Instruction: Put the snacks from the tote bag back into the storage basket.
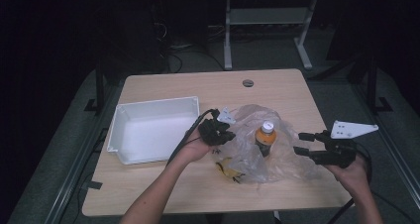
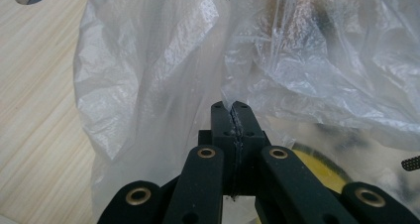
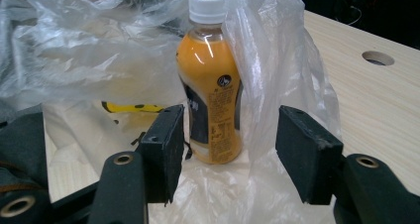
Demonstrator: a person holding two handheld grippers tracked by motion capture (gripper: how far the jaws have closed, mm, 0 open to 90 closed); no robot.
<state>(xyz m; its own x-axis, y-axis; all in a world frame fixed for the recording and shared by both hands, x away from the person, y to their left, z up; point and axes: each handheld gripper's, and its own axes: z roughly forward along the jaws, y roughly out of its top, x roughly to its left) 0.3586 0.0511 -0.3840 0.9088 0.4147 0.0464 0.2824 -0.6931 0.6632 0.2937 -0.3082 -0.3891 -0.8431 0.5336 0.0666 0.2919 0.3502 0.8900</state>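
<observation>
My left gripper [image 2: 233, 110] is clamped on the plastic bag's [image 1: 247, 149] thin, limp, slippery film. The bottle [image 3: 212, 80] stands upright inside the bag at table centre, at 12 o'clock from my right gripper [image 3: 228, 149], whose jaws stand apart. I judge it rigid, moderately heavy (full): grip its labelled body.

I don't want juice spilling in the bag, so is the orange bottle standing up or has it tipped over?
Upright. The bottle stands on its base inside the plastic bag, with its white cap on top.
</observation>
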